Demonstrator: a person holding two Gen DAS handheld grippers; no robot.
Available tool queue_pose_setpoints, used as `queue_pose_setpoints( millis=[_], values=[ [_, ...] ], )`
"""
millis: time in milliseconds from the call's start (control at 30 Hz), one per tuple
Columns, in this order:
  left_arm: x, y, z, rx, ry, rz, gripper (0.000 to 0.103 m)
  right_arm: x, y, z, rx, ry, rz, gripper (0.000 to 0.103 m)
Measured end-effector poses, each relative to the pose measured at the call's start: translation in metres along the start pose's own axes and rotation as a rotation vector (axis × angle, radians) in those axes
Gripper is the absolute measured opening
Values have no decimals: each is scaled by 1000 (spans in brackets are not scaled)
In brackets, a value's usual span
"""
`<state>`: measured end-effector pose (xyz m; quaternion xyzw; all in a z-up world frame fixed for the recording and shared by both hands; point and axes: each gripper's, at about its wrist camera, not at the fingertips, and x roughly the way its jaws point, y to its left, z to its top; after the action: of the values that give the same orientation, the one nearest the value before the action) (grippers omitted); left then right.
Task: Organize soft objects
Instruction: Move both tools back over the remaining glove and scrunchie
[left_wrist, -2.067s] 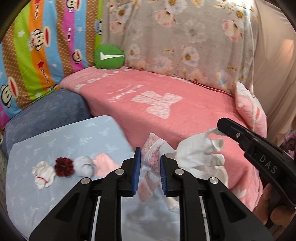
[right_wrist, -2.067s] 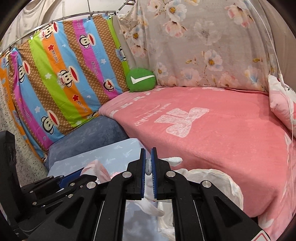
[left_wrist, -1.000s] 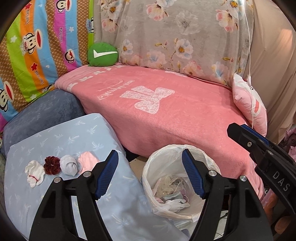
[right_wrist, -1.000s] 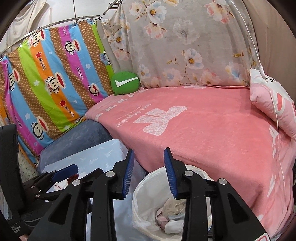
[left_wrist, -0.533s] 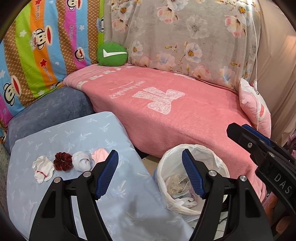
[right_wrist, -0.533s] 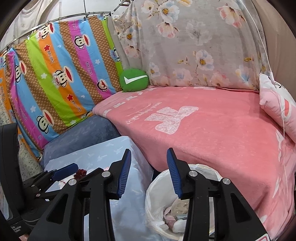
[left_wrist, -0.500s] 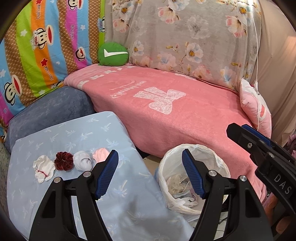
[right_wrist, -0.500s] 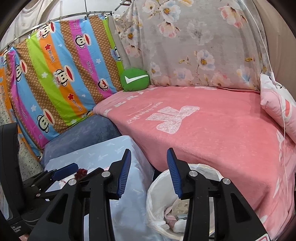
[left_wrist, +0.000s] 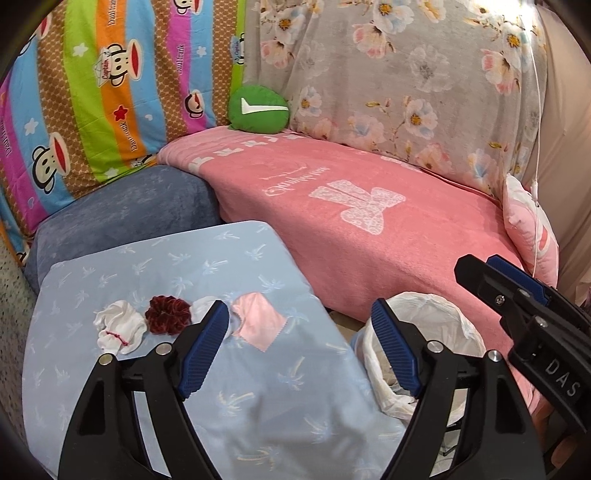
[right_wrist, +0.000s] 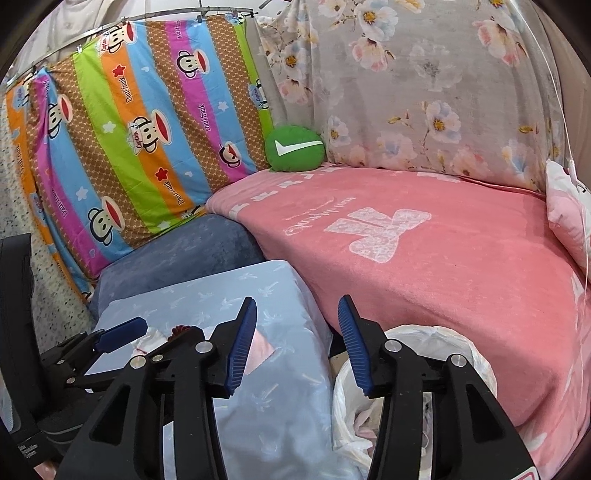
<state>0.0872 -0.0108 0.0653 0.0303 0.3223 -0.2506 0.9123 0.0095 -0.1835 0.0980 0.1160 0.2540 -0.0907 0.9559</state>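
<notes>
Glove and sock now dropped into lined bin (left_wrist: 424, 306); left gripper (left_wrist: 301, 347) and right gripper (right_wrist: 297, 339), both agape and empty, swung back toward pink cloth (left_wrist: 258, 321) on the blue cushion (left_wrist: 258, 387); likely next pick.

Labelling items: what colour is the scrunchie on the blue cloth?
Dark red scrunchie, between two white bundles; clearest in the left wrist view.

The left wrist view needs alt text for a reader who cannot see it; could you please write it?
The open left gripper hovers empty over a light blue cloth holding a white sock, dark red scrunchie and pink cloth. A white-lined bin sits beside a pink blanket; the right gripper enters from the right.
</notes>
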Motion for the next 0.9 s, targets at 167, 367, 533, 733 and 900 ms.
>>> queue_pose_setpoints(
  millis=[167,367,533,733,900],
  values=[
    [-1,23,-4,-27,2,26,79,10,21,-3,-20,17,19,50],
    [-1,56,-11,-68,12,67,85,28,53,-7,-50,45,45,53],
    [0,89,-17,-111,31,105,89,45,82,-11,-74,68,71,55],
    [6,131,-25,-145,54,168,90,71,114,-17,-96,103,104,59],
    [16,164,-34,-168,85,218,90,101,138,-29,-98,157,136,59]
  ],
)
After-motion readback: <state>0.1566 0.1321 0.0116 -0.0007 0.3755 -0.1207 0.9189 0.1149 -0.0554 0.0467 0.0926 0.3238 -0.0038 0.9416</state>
